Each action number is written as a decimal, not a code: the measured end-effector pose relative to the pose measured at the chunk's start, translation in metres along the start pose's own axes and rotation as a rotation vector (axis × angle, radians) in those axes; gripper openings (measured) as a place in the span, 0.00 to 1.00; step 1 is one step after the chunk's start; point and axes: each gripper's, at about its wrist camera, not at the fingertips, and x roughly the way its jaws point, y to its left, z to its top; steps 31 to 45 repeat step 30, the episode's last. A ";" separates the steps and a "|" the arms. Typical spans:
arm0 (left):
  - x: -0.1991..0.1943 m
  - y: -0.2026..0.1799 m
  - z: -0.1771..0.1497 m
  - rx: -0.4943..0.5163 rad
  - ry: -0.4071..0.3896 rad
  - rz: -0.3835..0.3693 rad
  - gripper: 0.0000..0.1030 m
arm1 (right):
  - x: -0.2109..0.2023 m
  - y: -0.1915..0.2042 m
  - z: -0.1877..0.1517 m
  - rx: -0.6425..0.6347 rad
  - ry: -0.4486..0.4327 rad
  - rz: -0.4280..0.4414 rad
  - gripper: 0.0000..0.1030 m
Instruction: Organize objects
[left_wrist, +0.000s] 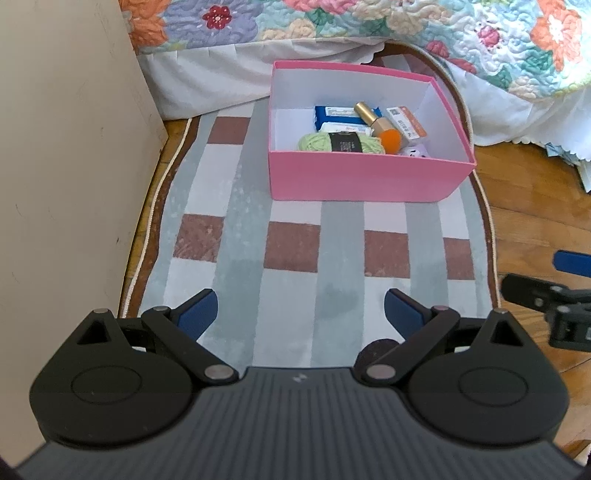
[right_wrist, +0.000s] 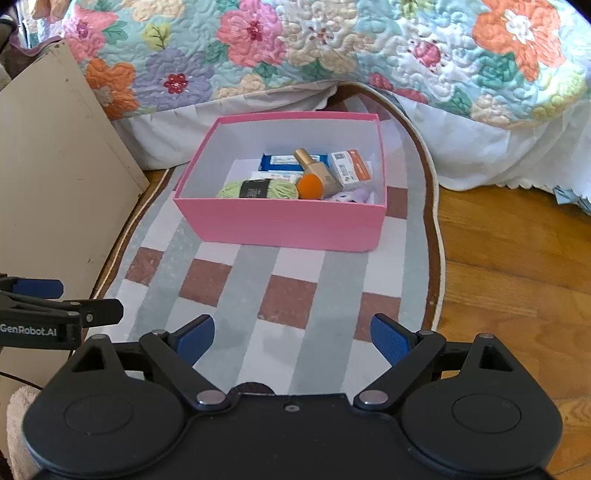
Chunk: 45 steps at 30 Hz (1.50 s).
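A pink box (right_wrist: 284, 225) with a white inside sits on the far half of a checked rug (right_wrist: 258, 295), its long side running across the view and its open top facing up. Seen from the left wrist view the same pink box (left_wrist: 365, 177) stands slightly turned, its right corner nearer the rug's edge.

Inside, the contents crowd the near and right part of the floor. A green yarn skein (right_wrist: 258, 190) with a dark paper band lies along the front wall, its long axis parallel to that wall. Just right of it a gold bottle (right_wrist: 314, 171) lies tilted, its narrow neck pointing to the far left and its round orange end (right_wrist: 309, 186) pointing to the near wall. A blue packet (right_wrist: 284, 162) lies flat behind them, lengthwise across the box. A white-and-orange carton (right_wrist: 349, 168) leans at the right side, and something pale lilac (right_wrist: 351, 195) shows in the near right corner, too hidden to name.

The rug lies on a wooden floor (right_wrist: 517, 258), with a flowered quilt (right_wrist: 332, 48) hanging behind the box and a beige panel (right_wrist: 55, 184) at the left.

Both tongs hover over the near end of the rug, well apart from the box. The right tongs (right_wrist: 291, 338) stand wide apart with nothing between the blue pads, and the left tongs (left_wrist: 301, 314) likewise gape empty.
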 end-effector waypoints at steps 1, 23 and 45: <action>0.002 0.000 0.000 -0.001 0.003 0.004 0.95 | -0.001 0.000 -0.001 0.001 0.000 0.000 0.91; 0.003 -0.003 -0.003 0.015 0.017 0.015 0.95 | -0.002 -0.002 -0.003 -0.026 0.014 -0.040 0.91; 0.002 -0.004 0.000 0.019 0.018 0.027 0.97 | -0.007 -0.002 -0.004 -0.036 -0.002 -0.041 0.91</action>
